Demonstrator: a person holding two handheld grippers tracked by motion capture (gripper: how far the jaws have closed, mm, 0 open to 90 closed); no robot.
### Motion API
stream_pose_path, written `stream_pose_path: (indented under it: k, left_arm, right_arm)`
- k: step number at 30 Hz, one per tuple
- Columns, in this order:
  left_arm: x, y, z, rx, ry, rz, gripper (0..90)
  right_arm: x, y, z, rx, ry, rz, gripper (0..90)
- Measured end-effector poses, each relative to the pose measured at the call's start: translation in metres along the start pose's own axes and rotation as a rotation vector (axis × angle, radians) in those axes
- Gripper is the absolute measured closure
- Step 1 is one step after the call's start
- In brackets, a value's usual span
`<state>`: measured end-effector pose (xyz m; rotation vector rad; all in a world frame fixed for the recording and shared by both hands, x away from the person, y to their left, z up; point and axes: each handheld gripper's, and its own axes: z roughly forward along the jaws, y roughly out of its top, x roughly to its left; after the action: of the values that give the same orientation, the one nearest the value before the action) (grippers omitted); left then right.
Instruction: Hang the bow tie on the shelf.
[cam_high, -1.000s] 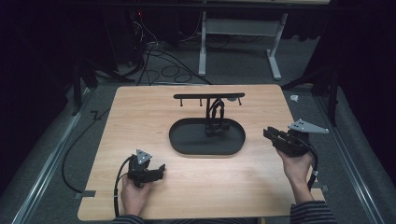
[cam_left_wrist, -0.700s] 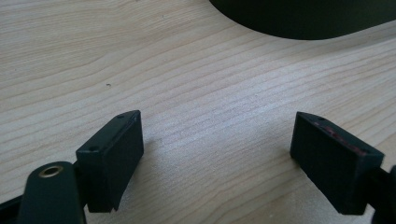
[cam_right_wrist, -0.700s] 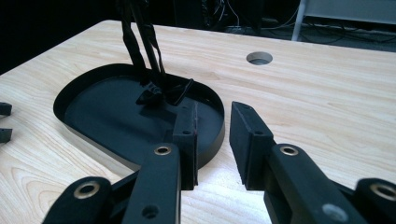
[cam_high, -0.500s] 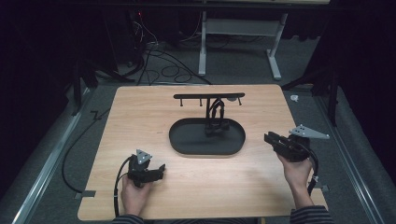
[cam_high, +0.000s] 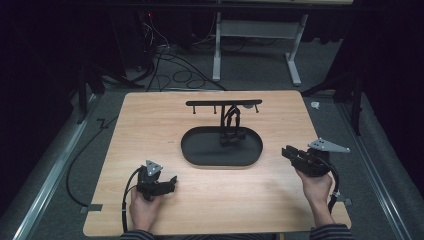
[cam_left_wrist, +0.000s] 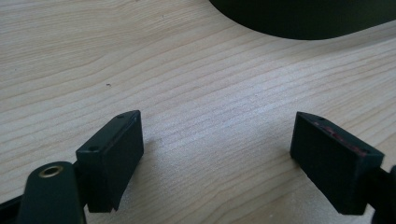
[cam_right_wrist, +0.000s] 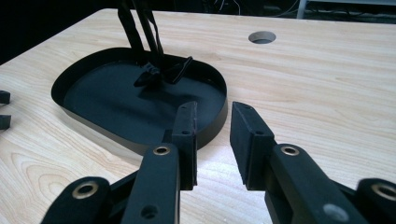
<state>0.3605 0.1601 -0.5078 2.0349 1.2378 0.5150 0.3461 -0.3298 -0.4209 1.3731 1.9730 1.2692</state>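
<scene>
Tray (cam_right_wrist: 212, 122) just beyond right tool (cam_right_wrist: 212, 140)

Left gripper (cam_left_wrist: 219, 154) agape, right gripper (cam_right_wrist: 212, 140) seemingly half-open.

Tray (cam_high: 200, 150) sits mid-table (cam_high: 150, 115), slightly toward far edge. Stand post rises from tray's right part, w/ crossbar (cam_high: 223, 103) on top running left-right, behind tray's back rim. A strap-like item (cam_high: 231, 131) hangs by the post, its lower end in the tray. Left gripper (cam_high: 170, 181) lies near front edge, left of tray & before it, well apart. Right gripper (cam_high: 286, 151) is right of tray, just beside its right rim, jaws toward it. Hole (cam_right_wrist: 262, 37) in table lies beyond tray in right gripper view.
</scene>
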Motion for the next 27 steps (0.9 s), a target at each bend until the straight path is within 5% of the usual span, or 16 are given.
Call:
stream_pose_path:
  k: [27]
  left_arm:
    - [0.000,0.000,0.000,-0.002,-0.001,0.001,17.8]
  right_arm:
    - [-0.002,-0.025,0.013,0.040,-0.013,0.030,72.9]
